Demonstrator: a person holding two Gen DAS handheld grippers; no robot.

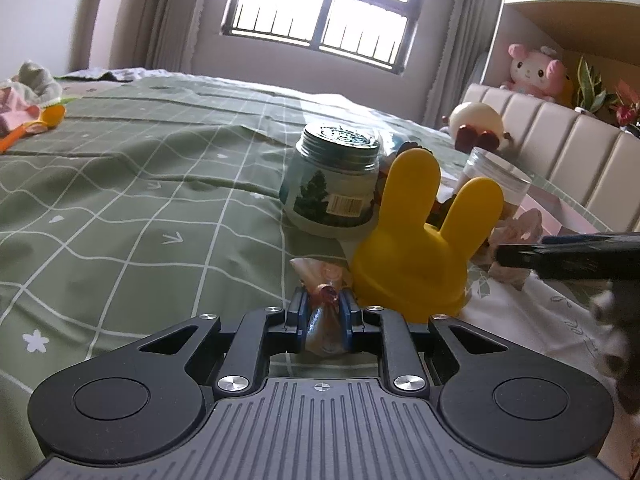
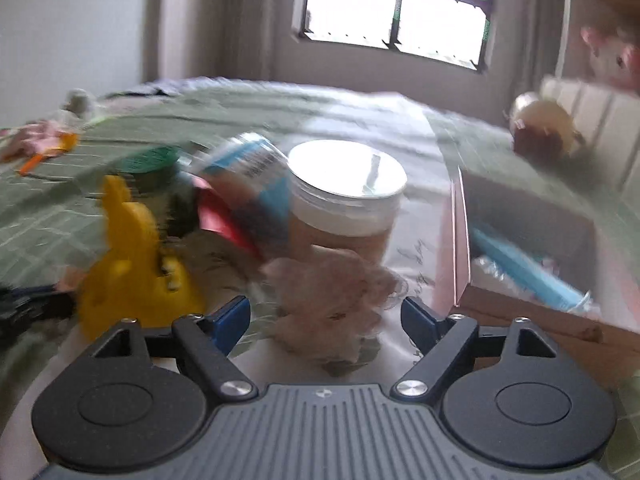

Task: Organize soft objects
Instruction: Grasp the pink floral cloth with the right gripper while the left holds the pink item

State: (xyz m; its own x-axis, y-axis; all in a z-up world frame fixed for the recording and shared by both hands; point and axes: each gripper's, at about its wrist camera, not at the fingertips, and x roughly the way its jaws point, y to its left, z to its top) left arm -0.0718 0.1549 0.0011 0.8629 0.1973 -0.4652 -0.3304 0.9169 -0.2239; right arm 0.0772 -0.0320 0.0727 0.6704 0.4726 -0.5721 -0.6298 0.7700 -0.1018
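In the left wrist view my left gripper is shut on a small pinkish wrapped pouch, which lies on the green checked bedspread. A yellow rabbit-shaped soft toy stands just right of it. In the blurred right wrist view my right gripper is open. A pink fluffy soft item lies between its blue fingers, which do not touch it. The yellow rabbit is to its left. The right gripper's dark finger reaches in from the right edge of the left wrist view.
A jar with a metal lid and a clear jar with a white lid stand behind the toys. An open box holding a blue package sits at the right. A padded headboard, plush toys and a pile of clothes lie further off.
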